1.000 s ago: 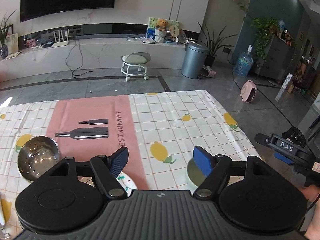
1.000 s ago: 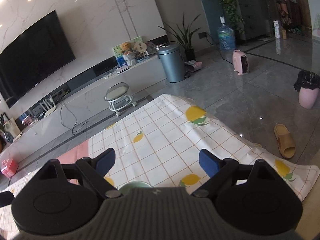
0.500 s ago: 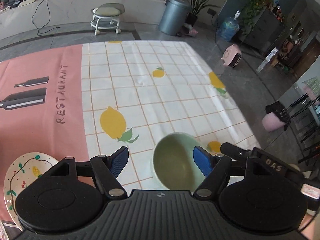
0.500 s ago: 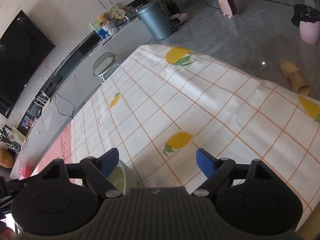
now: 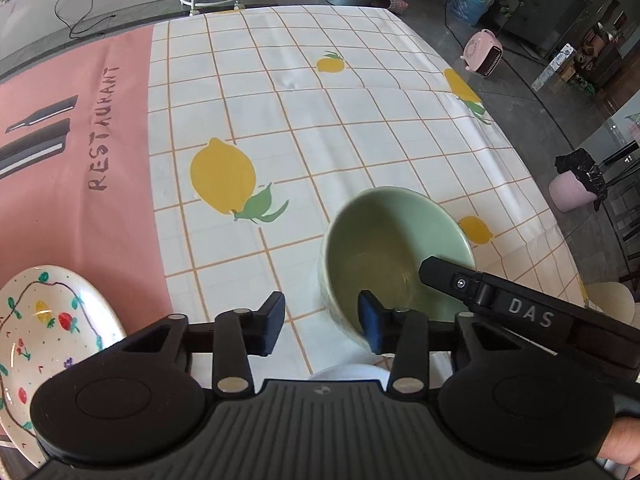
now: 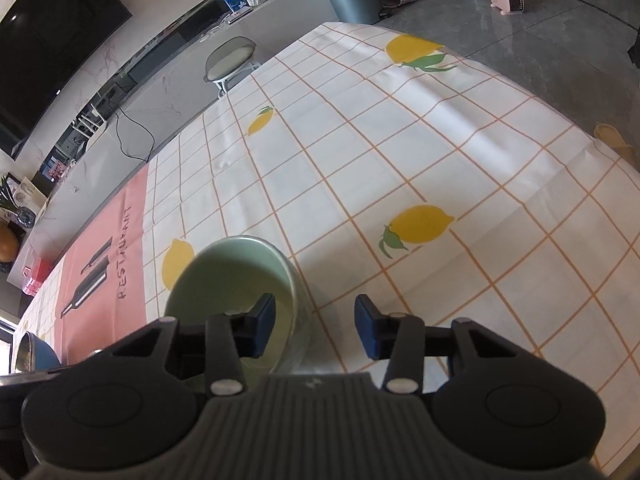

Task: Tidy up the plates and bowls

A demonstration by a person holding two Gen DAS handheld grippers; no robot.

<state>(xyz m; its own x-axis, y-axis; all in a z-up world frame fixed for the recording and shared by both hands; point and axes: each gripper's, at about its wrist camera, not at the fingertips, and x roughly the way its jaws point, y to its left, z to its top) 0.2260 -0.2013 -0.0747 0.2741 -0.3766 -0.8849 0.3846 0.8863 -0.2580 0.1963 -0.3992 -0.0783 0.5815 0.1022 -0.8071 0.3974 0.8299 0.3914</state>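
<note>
A pale green bowl point(image 5: 400, 248) stands on the lemon-print tablecloth point(image 5: 320, 120) near the table's right side. My left gripper point(image 5: 322, 322) straddles the bowl's near-left wall, right pad inside and left pad outside. Its jaws are closing, and a gap still shows beside the wall. My right gripper point(image 6: 316, 324) straddles the right wall of the green bowl point(image 6: 236, 276), left pad inside. Its jaws are closing too, with the outer pad clear of the wall. A finger of the right gripper point(image 5: 440, 276) reaches into the bowl. A white plate painted with fruit point(image 5: 44, 332) lies at lower left.
A pink runner point(image 5: 72, 200) marked RESTAURANT covers the table's left part. A steel bowl point(image 6: 24, 356) and something blue show at the far left edge. A white dish rim point(image 5: 348, 372) peeks out under my left gripper. The table edge point(image 5: 560, 220) drops off just right of the green bowl.
Both grippers have tipped down and sunk toward the green bowl. Their jaws have narrowed from wide apart, and each now has one finger inside the bowl.
</note>
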